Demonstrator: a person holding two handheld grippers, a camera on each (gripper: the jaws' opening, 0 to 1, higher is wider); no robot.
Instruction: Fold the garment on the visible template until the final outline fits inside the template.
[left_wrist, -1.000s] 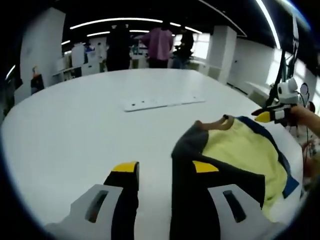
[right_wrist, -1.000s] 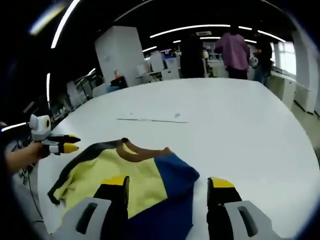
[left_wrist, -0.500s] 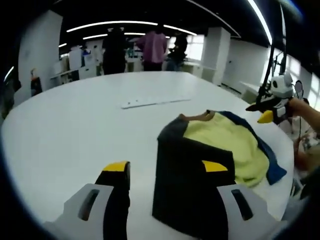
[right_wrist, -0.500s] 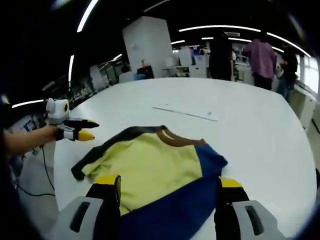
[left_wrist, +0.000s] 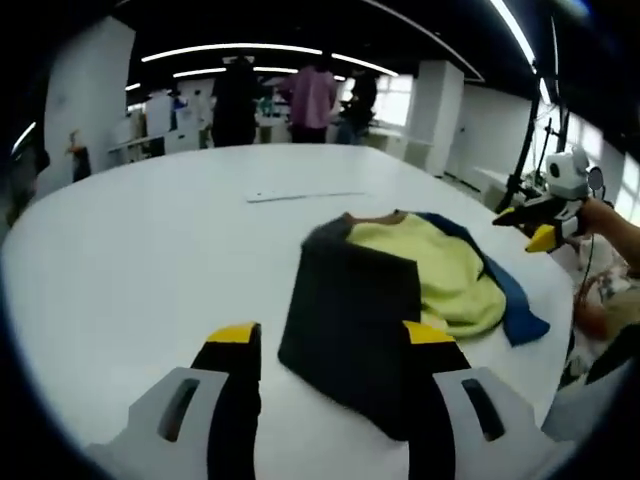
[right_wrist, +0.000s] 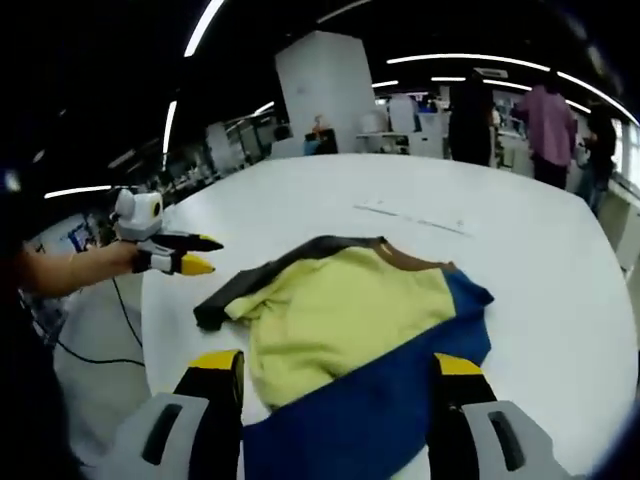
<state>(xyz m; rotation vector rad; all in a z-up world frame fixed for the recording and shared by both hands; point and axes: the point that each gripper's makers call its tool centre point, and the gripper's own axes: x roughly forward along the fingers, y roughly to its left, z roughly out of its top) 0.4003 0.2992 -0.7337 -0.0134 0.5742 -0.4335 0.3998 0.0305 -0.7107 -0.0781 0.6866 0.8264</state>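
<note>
A garment lies flat on the white table (left_wrist: 130, 240), with a dark grey side (left_wrist: 350, 310), a yellow middle (left_wrist: 430, 270), a blue side (left_wrist: 512, 300) and a brown collar (left_wrist: 368, 216). My left gripper (left_wrist: 330, 340) is open, its jaws standing wide apart over the dark side. The right gripper view has the yellow middle (right_wrist: 340, 305) and blue side (right_wrist: 400, 400) under my open right gripper (right_wrist: 337, 365). A hand holds the right gripper (left_wrist: 542, 228) beyond the blue edge, and another holds the left gripper (right_wrist: 180, 258) beside the dark edge (right_wrist: 265, 285).
A thin white strip (left_wrist: 300, 196) lies flat on the table beyond the collar, also the strip (right_wrist: 415, 217) in the right gripper view. Several people (left_wrist: 300, 95) stand past the far edge. The garment rests close to the table's near edge (right_wrist: 150, 320).
Both cameras have swung and pulled back. The garment now sits nearer the middle of each view, and its dark side lies spread out flatter on the table. Both grippers stay open.
</note>
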